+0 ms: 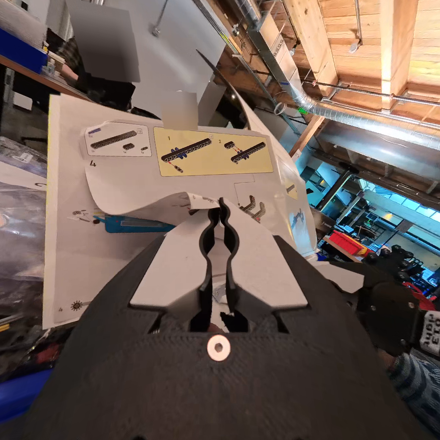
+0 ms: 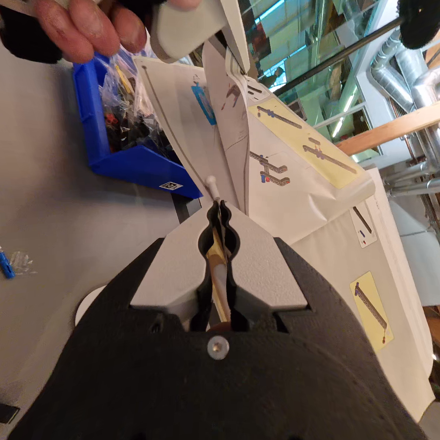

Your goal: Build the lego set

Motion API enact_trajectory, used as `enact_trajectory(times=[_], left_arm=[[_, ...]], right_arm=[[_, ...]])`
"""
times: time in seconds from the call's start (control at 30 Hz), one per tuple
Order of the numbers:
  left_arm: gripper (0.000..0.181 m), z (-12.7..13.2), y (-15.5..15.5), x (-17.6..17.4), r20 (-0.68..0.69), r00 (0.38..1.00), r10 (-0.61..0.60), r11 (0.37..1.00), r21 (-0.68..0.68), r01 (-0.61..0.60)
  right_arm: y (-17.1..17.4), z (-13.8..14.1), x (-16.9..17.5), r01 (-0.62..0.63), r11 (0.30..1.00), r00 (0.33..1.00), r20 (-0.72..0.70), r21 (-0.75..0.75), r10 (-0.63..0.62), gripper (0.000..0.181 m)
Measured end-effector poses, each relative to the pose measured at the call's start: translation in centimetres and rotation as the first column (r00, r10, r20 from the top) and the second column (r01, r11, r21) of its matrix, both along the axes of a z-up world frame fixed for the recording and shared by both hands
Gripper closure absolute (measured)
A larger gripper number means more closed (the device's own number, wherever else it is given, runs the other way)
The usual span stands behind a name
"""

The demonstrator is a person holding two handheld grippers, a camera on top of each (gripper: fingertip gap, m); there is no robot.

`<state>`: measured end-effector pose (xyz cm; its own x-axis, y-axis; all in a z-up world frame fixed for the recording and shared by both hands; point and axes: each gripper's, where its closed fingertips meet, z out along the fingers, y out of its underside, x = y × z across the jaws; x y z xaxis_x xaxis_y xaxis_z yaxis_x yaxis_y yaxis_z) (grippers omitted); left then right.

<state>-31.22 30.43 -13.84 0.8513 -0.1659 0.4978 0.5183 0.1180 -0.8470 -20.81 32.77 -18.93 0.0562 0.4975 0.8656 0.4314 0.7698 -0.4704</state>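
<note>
1. The white paper instruction booklet (image 1: 147, 185) runs behind the left tongs (image 1: 219, 202), whose black body hides its lower right part; the lifted page covers the drawings beneath.
2. Clear plastic bags (image 1: 21, 238) at the left edge are blurred and cut off; what they hold cannot be told.
3. In the right wrist view, the blue plastic bin (image 2: 133, 164) is partly behind the booklet's page, its bagged pieces too jumbled to tell apart.
4. A small blue piece (image 2: 6, 266) on the grey bench (image 2: 47, 214) is cut by the left edge.
5. The hand (image 2: 78, 26) is cropped at the top.
</note>
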Motion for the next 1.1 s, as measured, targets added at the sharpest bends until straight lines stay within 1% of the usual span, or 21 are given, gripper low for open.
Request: enact_trajectory(times=[0.1, 0.23, 0.47, 0.53, 0.6, 0.87, 1.1], left_arm=[[0.181, -0.5, 0.3, -0.2, 0.020, 1.000, -0.003, 1.000, 0.019, 0.003], [0.181, -1.4, 0.4, -0.4, 0.033, 0.999, -0.005, 0.999, 0.038, 0.004], [0.181, -2.6, 0.8, -1.0, 0.096, 0.995, -0.011, 0.997, 0.076, 0.004], [0.181, -3.0, 1.0, -1.0, 0.112, 0.994, -0.018, 0.997, 0.080, 0.009], [0.181, -3.5, 1.1, -1.1, 0.133, 0.991, -0.022, 0.997, 0.081, 0.011], [0.181, -4.7, 0.3, -1.4, 0.198, 0.980, -0.022, 0.994, 0.114, -0.001], [0.181, -5.2, -1.1, -1.6, 0.258, 0.966, -0.022, 0.987, 0.162, -0.021]], right_arm=[[-0.3, 0.0, 0.1, -0.047, 0.999, 0.999, -0.004, -0.017, 0.047, 0.181], [-0.6, 0.6, 0.3, -0.100, 0.993, 0.995, -0.034, -0.067, 0.098, 0.181], [-1.3, 0.7, 0.8, -0.195, 0.974, 0.980, -0.060, -0.112, 0.189, 0.181], [-1.4, 0.7, 0.9, -0.208, 0.971, 0.977, -0.059, -0.119, 0.203, 0.181], [-1.3, 0.9, 1.0, -0.223, 0.961, 0.974, -0.086, -0.163, 0.211, 0.181], [-1.1, 1.5, 1.1, -0.227, 0.934, 0.967, -0.178, -0.276, 0.182, 0.181], [-0.4, 2.0, 1.2, -0.147, 0.937, 0.968, -0.242, -0.317, 0.069, 0.181]])
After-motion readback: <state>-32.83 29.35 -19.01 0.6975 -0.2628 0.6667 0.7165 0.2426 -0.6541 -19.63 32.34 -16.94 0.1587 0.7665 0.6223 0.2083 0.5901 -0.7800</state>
